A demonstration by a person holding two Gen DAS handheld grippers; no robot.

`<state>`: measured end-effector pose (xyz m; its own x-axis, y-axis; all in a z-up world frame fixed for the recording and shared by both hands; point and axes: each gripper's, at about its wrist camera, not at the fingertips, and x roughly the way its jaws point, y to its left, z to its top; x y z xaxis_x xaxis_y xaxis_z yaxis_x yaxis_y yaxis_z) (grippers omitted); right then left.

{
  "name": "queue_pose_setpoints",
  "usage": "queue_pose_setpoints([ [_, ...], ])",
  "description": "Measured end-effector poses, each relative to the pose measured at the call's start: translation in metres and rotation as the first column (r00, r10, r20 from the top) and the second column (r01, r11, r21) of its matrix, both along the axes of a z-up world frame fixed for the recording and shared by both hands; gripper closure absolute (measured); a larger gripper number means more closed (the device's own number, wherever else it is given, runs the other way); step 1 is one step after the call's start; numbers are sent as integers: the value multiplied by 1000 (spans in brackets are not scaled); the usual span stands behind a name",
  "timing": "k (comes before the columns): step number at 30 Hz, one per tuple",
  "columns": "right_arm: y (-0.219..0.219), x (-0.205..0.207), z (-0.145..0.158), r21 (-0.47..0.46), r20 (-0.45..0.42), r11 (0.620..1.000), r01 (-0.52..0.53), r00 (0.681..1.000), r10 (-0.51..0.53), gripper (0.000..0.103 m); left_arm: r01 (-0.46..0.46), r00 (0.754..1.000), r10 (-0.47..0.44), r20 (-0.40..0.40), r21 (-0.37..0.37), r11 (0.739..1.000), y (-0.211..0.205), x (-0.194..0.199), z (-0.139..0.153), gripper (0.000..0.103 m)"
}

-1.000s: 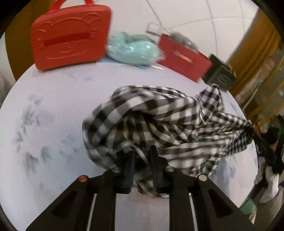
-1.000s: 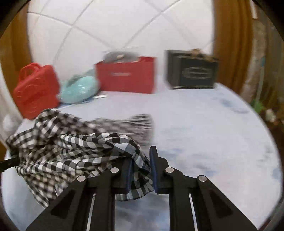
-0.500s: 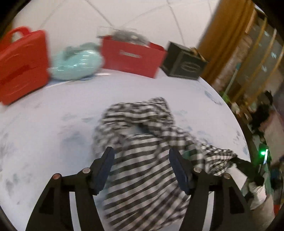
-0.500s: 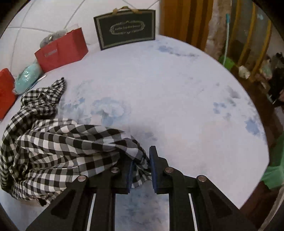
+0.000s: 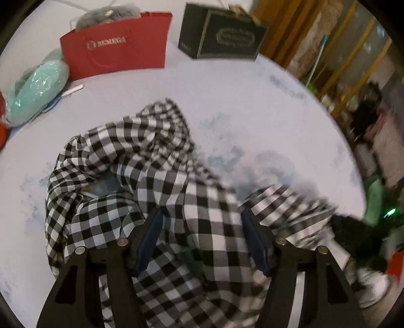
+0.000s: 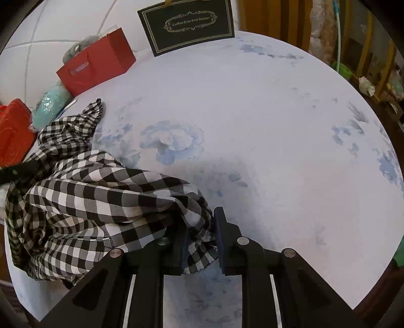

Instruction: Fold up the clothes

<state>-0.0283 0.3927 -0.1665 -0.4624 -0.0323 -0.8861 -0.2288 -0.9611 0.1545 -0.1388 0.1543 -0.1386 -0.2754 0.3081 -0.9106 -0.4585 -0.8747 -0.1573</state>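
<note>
A round table (image 6: 252, 106) covered by a pale cloth with faint blue flower prints is seen in both wrist views. On its left half a crumpled black-and-white checked shirt (image 5: 141, 176) is spread, bunched into folds, with one sleeve trailing toward the far side. A second ago the garment was gathered higher in a tighter heap; it is now laid lower and wider across the cloth.

Along the far edge a black gift box (image 6: 186, 22) lettered in gold, a red paper bag (image 5: 118, 53) with something grey and furry inside, a mint-green plastic-wrapped bundle (image 5: 35, 88) and, farthest left, an orange-red case (image 6: 12, 136) are lined up.

The left gripper (image 5: 202, 232) is held above the near part of the shirt with its jaws spread wide; checked fabric is seen between and beneath the fingers (image 5: 149, 237), but no pinch by the pads is visible. A second earlier these jaws were nearly closed on a fold, so the cloth has been let go, and the view has been swung to the right, the black box now being in sight.

The right gripper (image 6: 199, 239) is seen at the shirt's right near edge. A bunched hem is caught between its narrow jaws, which are just beginning to open. It was clenched on the same hem before, with the cloth raised higher.
</note>
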Motion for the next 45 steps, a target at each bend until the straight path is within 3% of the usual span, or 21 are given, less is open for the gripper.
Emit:
queue_pose_setpoints([
  [1, -2, -1, -1, 4, 6, 1000, -7, 1000, 7, 82, -1, 1000, 1, -12, -36, 999, -1, 0, -6, 54],
  [2, -5, -3, -2, 15, 8, 1000, -14, 1000, 14, 82, -13, 1000, 11, -26, -74, 997, -4, -1, -11, 95],
  [3, -8, -4, -3, 27, 7, 999, -20, 1000, 19, 82, -38, 999, 35, -33, -99, 994, -10, -4, -13, 99],
  [6, -14, -7, -4, 62, 1, 998, -29, 1000, 29, 82, -152, 986, 146, -81, -67, 986, -48, -9, 4, 99],
  [9, -12, -11, 9, 106, -42, 994, -7, 999, 12, 90, -313, 933, 295, -207, -62, 948, -112, -13, 39, 99],
  [11, -6, -14, 30, 131, -116, 991, 38, 993, -23, 90, -433, 873, 399, -279, -70, 899, -168, -12, 59, 99],
  [13, -1, -17, 52, 135, -185, 988, 77, 981, -51, 90, -555, 800, 504, -325, -84, 828, -228, -7, 69, 99],
  [18, -9, -34, 80, 169, -249, 981, 91, 967, -47, 90, -748, 658, 691, -299, -156, 645, -351, 22, 46, 99],
  [21, -16, -41, 77, 194, -222, 976, 100, 974, -56, 90, -776, 630, 736, -246, -235, 586, -386, 38, 11, 99],
  [23, -17, -45, 66, 215, -163, 971, 104, 984, -69, 90, -765, 635, 749, -189, -285, 577, -399, 51, -16, 99],
  [25, -14, -45, 53, 184, -111, 977, 108, 990, -89, 87, -757, 645, 753, -128, -241, 608, -402, 58, -25, 98],
  [27, -10, -41, 45, 135, -85, 984, 116, 991, -105, 86, -749, 658, 750, -68, -171, 641, -402, 63, -30, 90],
  [28, -9, -38, 45, 128, -82, 985, 118, 991, -108, 79, -736, 675, 735, -66, -142, 662, -396, 62, -26, 79],
  [29, -9, -36, 47, 121, -82, 985, 119, 991, -110, 62, -716, 697, 712, -83, -118, 688, -387, 59, -18, 65],
  [31, -8, -31, 50, 108, -83, 987, 121, 990, -112, 38, -672, 739, 663, -120, -71, 737, -369, 53, -2, 50],
  [34, -11, -28, 57, 101, -92, 989, 108, 991, -99, 29, -584, 801, 575, -165, -8, 812, -336, 34, 18, 47],
  [35, -12, -28, 59, 95, -92, 990, 101, 992, -92, 13, -546, 825, 538, -174, 0, 838, -320, 25, 22, 44],
  [37, -15, -28, 60, 79, -92, 994, 76, 993, -69, 0, -459, 872, 451, -189, 0, 888, -285, 7, 26, 39],
  [41, -23, -28, 60, 80, -82, 996, 36, 996, -29, 0, -249, 950, 235, -206, -43, 968, -205, -28, 28, 37],
  [45, -26, -34, 52, 91, -46, 996, 4, 999, 0, 0, -94, 978, 76, -195, -87, 992, -145, -50, 13, 35],
])
